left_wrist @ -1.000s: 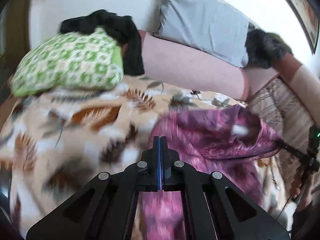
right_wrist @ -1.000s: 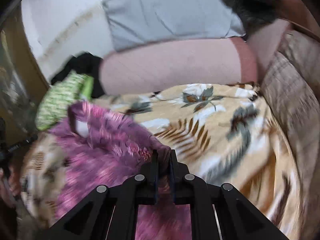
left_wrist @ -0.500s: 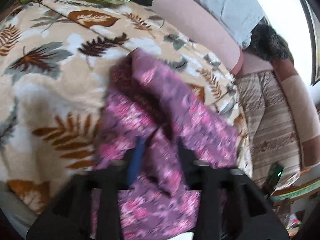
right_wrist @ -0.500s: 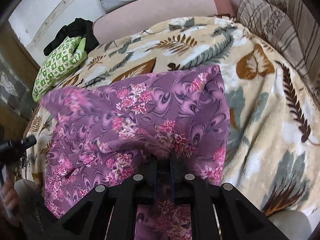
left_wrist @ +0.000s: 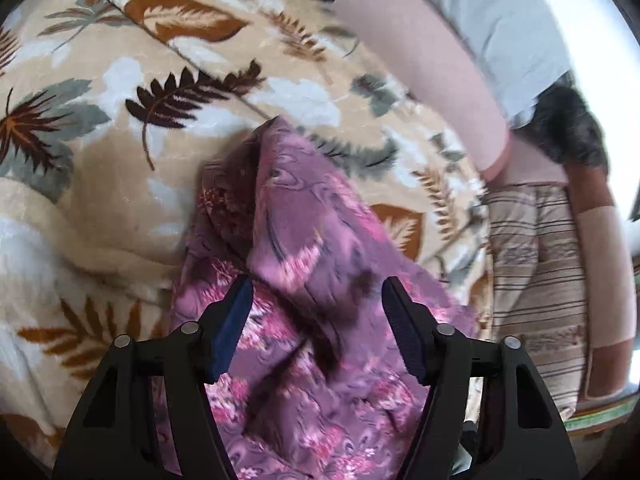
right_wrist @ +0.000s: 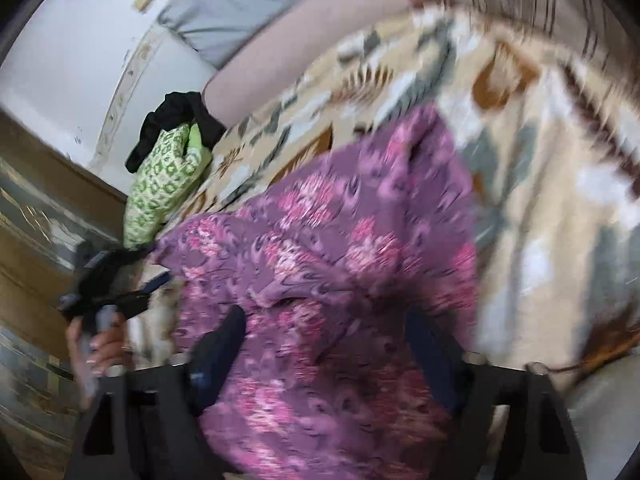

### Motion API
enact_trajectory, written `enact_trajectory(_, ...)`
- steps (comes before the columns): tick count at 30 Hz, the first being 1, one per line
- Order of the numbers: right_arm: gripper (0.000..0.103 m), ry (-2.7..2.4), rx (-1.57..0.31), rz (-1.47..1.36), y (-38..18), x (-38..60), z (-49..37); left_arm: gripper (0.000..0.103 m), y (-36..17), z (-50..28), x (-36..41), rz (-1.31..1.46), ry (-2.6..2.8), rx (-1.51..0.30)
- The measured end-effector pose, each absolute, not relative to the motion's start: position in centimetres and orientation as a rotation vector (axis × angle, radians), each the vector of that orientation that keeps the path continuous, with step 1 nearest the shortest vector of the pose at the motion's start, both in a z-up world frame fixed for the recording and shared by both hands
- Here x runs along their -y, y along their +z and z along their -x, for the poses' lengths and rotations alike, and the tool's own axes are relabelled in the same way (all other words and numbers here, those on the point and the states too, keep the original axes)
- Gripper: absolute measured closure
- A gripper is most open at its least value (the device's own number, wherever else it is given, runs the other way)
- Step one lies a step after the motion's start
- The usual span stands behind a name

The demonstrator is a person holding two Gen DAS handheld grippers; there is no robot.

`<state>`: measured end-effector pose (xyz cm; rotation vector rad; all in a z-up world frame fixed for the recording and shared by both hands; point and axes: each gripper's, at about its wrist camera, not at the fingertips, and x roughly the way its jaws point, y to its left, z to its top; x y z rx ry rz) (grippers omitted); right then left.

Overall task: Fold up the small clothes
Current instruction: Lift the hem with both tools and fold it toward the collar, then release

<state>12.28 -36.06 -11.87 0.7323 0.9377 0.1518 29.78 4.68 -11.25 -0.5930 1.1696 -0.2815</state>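
Both grippers apart, nothing clamped. Left gripper [left_wrist: 316, 300] – jaws spread, purple floral garment [left_wrist: 304, 240] bunched between and under them, pads not pressing on it. Right gripper [right_wrist: 324, 336] – its jaws have just been opening; the garment lies between them, loose, frame motion-blurred.

Garment sits on the leaf-print blanket [left_wrist: 100, 168], lower centre of both views. In the left wrist view it rises to a crumpled peak at mid-frame with a dark fold on its left side. In the right wrist view it spreads wider, from centre down to the bottom edge.

Right wrist view also catches the left gripper at the left edge, held in a hand [right_wrist: 100, 344], its fingers at the garment's left edge – can't tell if touching.

Surroundings: green patterned pillow [right_wrist: 164, 188] at left of the right wrist view with a black cloth [right_wrist: 180, 116] draped on its top; pink bolster [left_wrist: 424, 64] along the blanket's far edge, grey pillow [left_wrist: 504, 20] behind it; striped brown upholstery [left_wrist: 536, 272] at right of the left wrist view.
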Motion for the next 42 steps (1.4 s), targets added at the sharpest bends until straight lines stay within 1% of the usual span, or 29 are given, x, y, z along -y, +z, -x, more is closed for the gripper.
enact_trajectory(1,0.038,0.134,-0.963,-0.759,-12.4,36.2,-12.9,0.070,-11.5,-30.0,-4.6,0.591,-0.293,-1.174)
enact_trajectory(2,0.038,0.125,-0.976,-0.798,-12.8,36.4,-13.1,0.075,-11.6,-30.1,-4.7,0.585,-0.298,-1.181)
enact_trajectory(3,0.038,0.139,-0.987,-0.871,-13.6,36.9,-13.6,0.089,-11.7,-30.1,-4.8,0.582,-0.300,-1.188)
enact_trajectory(4,0.038,0.163,-0.993,-0.951,-14.3,37.3,-14.0,0.095,-11.9,-29.9,-5.0,0.593,-0.305,-1.185)
enact_trajectory(5,0.038,0.177,-0.983,-1.008,-14.7,37.6,-14.3,0.096,-11.9,-29.4,-5.2,0.598,-0.300,-1.179)
enact_trajectory(6,0.041,0.169,-0.986,-1.019,-14.8,37.7,-14.6,0.098,-11.7,-28.6,-5.4,0.586,-0.290,-1.170)
enact_trajectory(7,0.049,0.144,-1.001,-1.008,-14.9,37.7,-14.9,0.098,-11.6,-27.8,-5.6,0.582,-0.286,-1.161)
enact_trajectory(8,0.074,0.129,-1.021,-0.995,-14.8,37.7,-15.3,0.098,-11.4,-27.0,-5.9,0.590,-0.289,-1.154)
enact_trajectory(9,0.084,0.123,-1.035,-0.987,-14.6,37.8,-15.5,0.099,-11.2,-25.6,-6.3,0.616,-0.305,-1.154)
enact_trajectory(11,0.087,0.083,-1.012,-0.966,-13.0,38.3,-15.1,0.099,-10.7,-23.3,-6.8,0.675,-0.328,-1.155)
enact_trajectory(14,0.087,0.050,-0.934,-0.800,-8.1,38.5,-14.1,0.099,-10.0,-19.1,-7.0,0.755,-0.389,-1.156)
enact_trajectory(16,0.087,0.050,-0.904,-0.695,-5.2,38.6,-13.1,0.099,-10.1,-16.9,-6.1,0.728,-0.412,-1.201)
enact_trajectory(18,0.087,0.037,-0.926,-0.591,-3.9,38.1,-12.6,0.099,-10.6,-15.4,-5.3,0.670,-0.408,-1.230)
enact_trajectory(20,0.087,0.008,-0.996,-0.494,-5.0,37.2,-12.3,0.099,-12.9,-13.4,-4.1,0.618,-0.413,-1.294)
enact_trajectory(22,0.088,-0.054,-1.081,-0.393,-7.9,36.5,-12.1,0.098,-15.2,-12.4,-3.1,0.524,-0.370,-1.338)
enact_trajectory(24,0.089,-0.071,-1.136,-0.419,-10.4,36.8,-11.3,0.098,-16.5,-12.2,-3.4,0.536,-0.336,-1.352)
enact_trajectory(25,0.089,-0.054,-1.131,-0.454,-10.6,36.8,-10.8,0.099,-16.1,-12.3,-4.1,0.586,-0.340,-1.346)
enact_trajectory(27,0.089,-0.011,-1.072,-0.471,-8.8,36.5,-9.2,0.099,-13.7,-12.1,-5.9,0.650,-0.352,-1.280)
enact_trajectory(30,0.089,0.072,-1.051,-0.447,-6.0,35.1,-6.5,0.099,-10.8,-11.8,-7.7,0.621,-0.329,-1.233)
enact_trajectory(33,0.089,0.079,-1.111,-0.400,-7.0,33.2,-4.7,0.099,-12.4,-11.6,-6.5,0.536,-0.360,-1.330)
enact_trajectory(35,0.089,0.010,-1.189,-0.402,-10.1,33.5,-4.8,0.098,-15.2,-10.9,-5.4,0.485,-0.306,-1.425)
enact_trajectory(36,0.089,-0.008,-1.231,-0.470,-11.6,34.1,-5.0,0.099,-16.4,-10.7,-5.2,0.500,-0.279,-1.462)
enact_trajectory(37,0.089,-0.014,-1.235,-0.496,-12.1,34.3,-4.9,0.098,-17.2,-10.5,-5.3,0.530,-0.262,-1.468)
enact_trajectory(39,0.089,-0.039,-1.204,-0.455,-11.6,34.2,-4.7,0.098,-17.4,-10.6,-5.6,0.594,-0.276,-1.452)
enact_trajectory(42,0.089,-0.054,-1.185,-0.439,-11.0,34.1,-4.6,0.098,-17.3,-10.4,-5.4,0.572,-0.275,-1.444)
